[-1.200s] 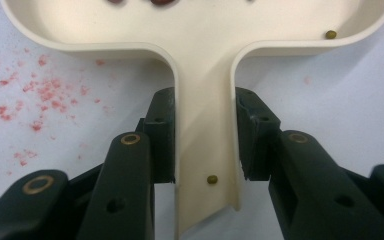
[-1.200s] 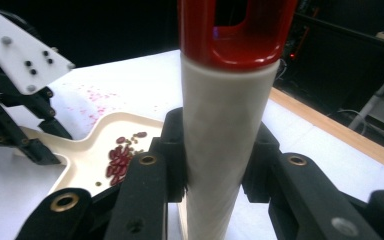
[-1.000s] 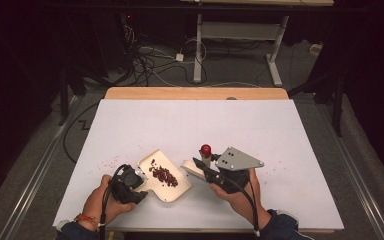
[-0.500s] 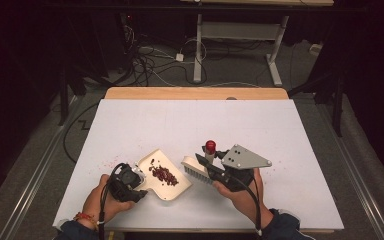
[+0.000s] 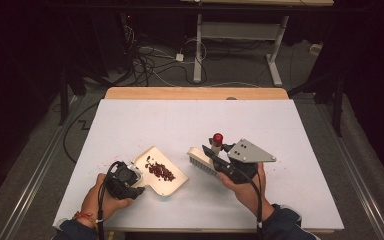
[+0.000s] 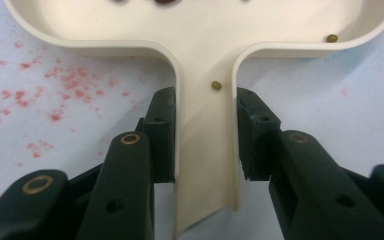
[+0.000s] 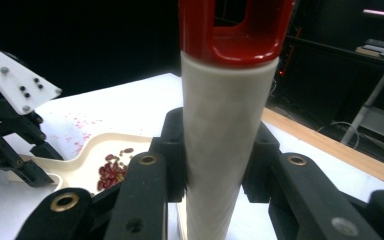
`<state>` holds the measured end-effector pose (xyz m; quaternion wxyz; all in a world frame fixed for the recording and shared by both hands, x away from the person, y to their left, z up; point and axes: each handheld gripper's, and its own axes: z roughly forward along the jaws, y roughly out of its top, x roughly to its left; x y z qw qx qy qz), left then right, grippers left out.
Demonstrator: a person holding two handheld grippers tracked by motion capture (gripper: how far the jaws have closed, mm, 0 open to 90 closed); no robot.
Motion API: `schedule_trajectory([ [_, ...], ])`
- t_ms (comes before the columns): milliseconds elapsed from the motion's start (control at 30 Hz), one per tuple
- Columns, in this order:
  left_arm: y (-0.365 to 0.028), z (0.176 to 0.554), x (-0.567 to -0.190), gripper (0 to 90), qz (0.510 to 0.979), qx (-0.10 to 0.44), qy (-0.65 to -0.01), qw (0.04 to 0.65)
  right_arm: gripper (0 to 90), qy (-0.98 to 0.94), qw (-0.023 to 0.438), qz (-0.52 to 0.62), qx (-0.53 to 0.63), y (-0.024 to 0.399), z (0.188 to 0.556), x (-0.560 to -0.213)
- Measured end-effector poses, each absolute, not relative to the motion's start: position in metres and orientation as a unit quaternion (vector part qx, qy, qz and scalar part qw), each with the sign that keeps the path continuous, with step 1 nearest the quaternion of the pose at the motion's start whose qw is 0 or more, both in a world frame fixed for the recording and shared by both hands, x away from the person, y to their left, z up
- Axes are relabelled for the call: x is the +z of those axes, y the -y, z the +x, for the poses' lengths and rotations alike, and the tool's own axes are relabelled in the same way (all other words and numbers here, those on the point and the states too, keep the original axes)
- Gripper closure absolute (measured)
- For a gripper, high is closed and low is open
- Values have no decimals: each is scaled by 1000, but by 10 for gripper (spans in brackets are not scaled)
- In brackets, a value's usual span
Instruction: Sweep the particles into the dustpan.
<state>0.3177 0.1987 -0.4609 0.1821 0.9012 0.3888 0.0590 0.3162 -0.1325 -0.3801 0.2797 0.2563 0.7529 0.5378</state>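
A cream dustpan (image 5: 177, 184) lies on the white table at front left, with dark red beans (image 5: 159, 170) heaped in it. My left gripper (image 5: 138, 184) is shut on the dustpan's handle (image 6: 206, 160), one pad on each side. Right of the pan, my right gripper (image 5: 213, 153) is shut on a brush (image 5: 201, 161) and holds it just above the table. The brush's white handle (image 7: 225, 125) stands between the jaws, its red end cap (image 7: 235, 30) on top and its bristles toward the dustpan.
Red stains (image 6: 55, 95) speckle the table left of the dustpan handle. One small olive bean (image 6: 216, 85) lies on the handle and another (image 6: 332, 37) in the pan's corner. A wooden strip (image 5: 195, 93) edges the table's far side, with cables and desk legs on the floor beyond.
The right gripper and brush have edged slightly right and away from the dustpan. The left gripper and dustpan have kept still.
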Motion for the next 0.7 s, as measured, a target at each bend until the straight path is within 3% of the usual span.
schedule_trajectory([
  [700,-215,331,-461,636,878,68,-431,199,692,-746,276,314,518,214,335,-358],
])
